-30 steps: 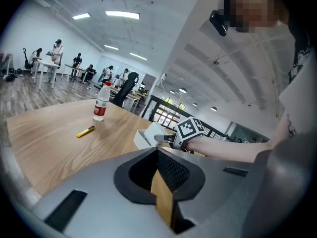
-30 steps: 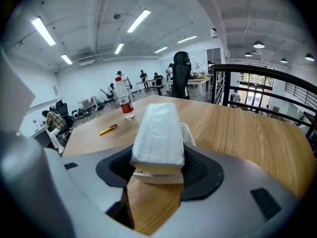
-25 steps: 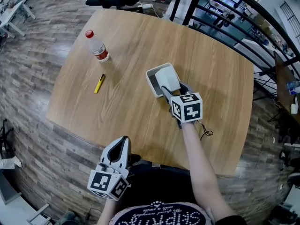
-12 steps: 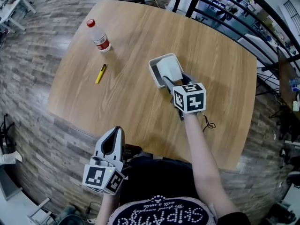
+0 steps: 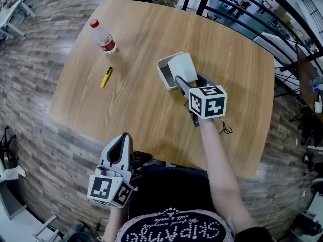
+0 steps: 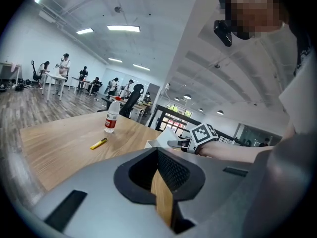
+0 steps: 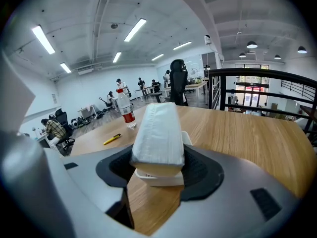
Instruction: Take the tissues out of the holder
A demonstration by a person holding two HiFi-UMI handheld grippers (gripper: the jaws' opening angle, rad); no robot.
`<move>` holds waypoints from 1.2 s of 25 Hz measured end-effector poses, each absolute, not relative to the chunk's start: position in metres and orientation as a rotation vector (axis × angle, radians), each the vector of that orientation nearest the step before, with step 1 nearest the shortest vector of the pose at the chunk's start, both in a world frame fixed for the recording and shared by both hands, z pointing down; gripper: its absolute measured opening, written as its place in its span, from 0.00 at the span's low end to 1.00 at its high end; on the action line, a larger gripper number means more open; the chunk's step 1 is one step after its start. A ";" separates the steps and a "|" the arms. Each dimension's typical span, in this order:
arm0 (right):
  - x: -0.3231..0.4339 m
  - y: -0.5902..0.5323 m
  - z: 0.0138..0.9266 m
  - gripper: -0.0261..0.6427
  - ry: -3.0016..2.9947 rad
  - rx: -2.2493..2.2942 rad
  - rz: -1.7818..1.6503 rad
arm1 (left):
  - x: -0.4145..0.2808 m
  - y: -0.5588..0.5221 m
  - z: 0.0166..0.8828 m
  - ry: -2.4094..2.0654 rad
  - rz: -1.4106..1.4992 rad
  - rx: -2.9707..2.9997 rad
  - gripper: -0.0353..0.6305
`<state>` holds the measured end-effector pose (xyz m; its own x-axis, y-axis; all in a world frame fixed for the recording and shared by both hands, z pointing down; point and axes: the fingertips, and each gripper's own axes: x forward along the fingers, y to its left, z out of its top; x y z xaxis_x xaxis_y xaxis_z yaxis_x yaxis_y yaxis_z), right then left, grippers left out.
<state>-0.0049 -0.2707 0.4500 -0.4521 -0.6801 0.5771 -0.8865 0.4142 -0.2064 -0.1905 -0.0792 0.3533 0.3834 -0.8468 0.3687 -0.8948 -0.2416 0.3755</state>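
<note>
The only lettering is on the person's dark shirt (image 5: 171, 228), at the near edge of the head view. It is pale and dotted, seen upside down, and seems to read "SKIPPING". The line of script beside it is too small to make out. The bottle (image 5: 103, 37) on the far left of the surface has a red label (image 5: 108, 45) whose print is too small to read. The two marker cubes (image 5: 208, 102) carry black-and-white square codes, not letters. Nothing can be read on the tissues (image 7: 156, 133).

Bottle (image 5: 102, 36) at far left of table (image 5: 136, 110), pen (image 5: 106, 76) just nearer, holder (image 5: 162, 77) at centre, tissues (image 5: 182, 67) above it
</note>
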 end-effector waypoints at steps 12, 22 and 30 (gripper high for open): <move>0.007 -0.236 0.417 0.43 -2.319 1.397 0.683 | -0.166 -0.073 0.340 -1.393 0.145 2.261 0.06; 0.012 -0.195 0.387 0.43 -2.390 1.458 0.697 | -0.142 -0.068 0.330 -1.302 0.150 2.369 0.06; 0.019 -0.167 0.375 0.43 -2.406 1.489 0.694 | -0.141 -0.064 0.332 -1.284 0.170 2.381 0.06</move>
